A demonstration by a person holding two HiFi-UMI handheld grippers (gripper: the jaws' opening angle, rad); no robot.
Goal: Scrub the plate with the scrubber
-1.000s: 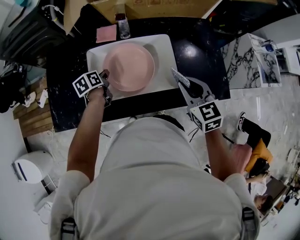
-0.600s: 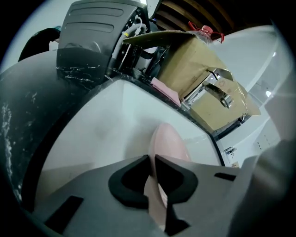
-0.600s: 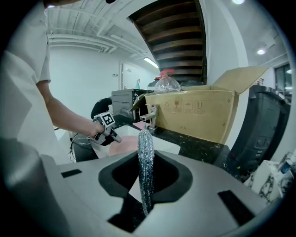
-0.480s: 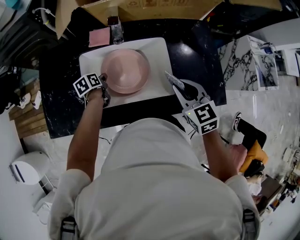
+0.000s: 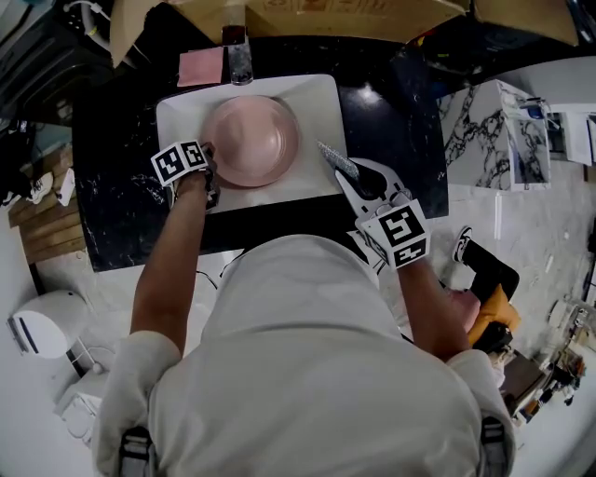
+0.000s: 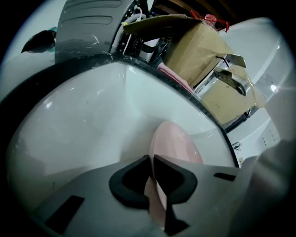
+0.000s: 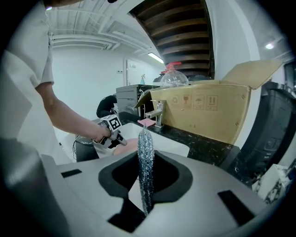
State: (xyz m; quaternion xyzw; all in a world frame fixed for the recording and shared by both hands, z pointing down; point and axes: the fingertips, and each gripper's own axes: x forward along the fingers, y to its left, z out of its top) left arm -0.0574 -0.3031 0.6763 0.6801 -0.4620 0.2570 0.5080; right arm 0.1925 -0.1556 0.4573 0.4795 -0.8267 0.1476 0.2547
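Note:
A pink plate (image 5: 251,140) lies in the white sink basin (image 5: 186,107). My left gripper (image 5: 207,149) grips its left rim. In the left gripper view the plate's thin edge (image 6: 173,143) runs between the dark pads, and the left gripper (image 6: 152,162) has just been closing on it. My right gripper (image 5: 346,172) is shut on a silvery mesh scrubber (image 5: 337,160), held over the basin's right rim, apart from the plate. In the right gripper view the scrubber (image 7: 145,152) stands upright between the right gripper's (image 7: 145,178) pads.
A black stone counter (image 5: 391,112) surrounds the basin. A faucet (image 5: 240,58) and a pink cloth (image 5: 201,66) sit at the back rim. An open cardboard box (image 5: 326,17) stands behind. A marble block (image 5: 484,121) is at the right.
The right gripper has carried the scrubber leftward, from the black counter to the basin's right rim. The left gripper has stayed on the plate's left rim.

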